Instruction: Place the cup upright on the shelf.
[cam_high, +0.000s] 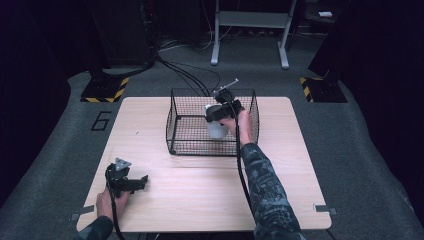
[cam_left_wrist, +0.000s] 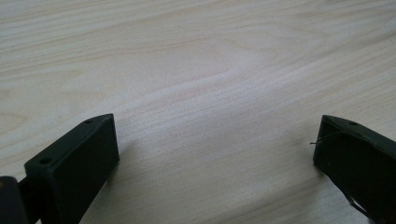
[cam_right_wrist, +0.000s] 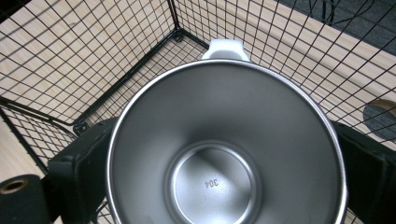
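Light wooden desk (cam_high: 200, 195) carries a black wire-mesh basket (cam_high: 180, 125) at its far edge, centre. Right gripper (cam_high: 220, 112), forearm extended over the basket, has its jaws clamped on a white-handled stainless-steel cup (cam_right_wrist: 224, 149) inside it; base is stamped "304". Left gripper (cam_high: 131, 184) rests near the desk's near-left corner, jaws wide apart.

A pale wooden table (cam_high: 200, 192) with rounded corners stands on grey carpet. A black wire basket (cam_high: 187, 127) sits directly on it, close to the far edge and about midway between the left and right edges. Near the front left corner, the left gripper (cam_high: 142, 181) rests low at the tabletop; whether it touches the wood cannot be told. The table's grain runs from left to right.
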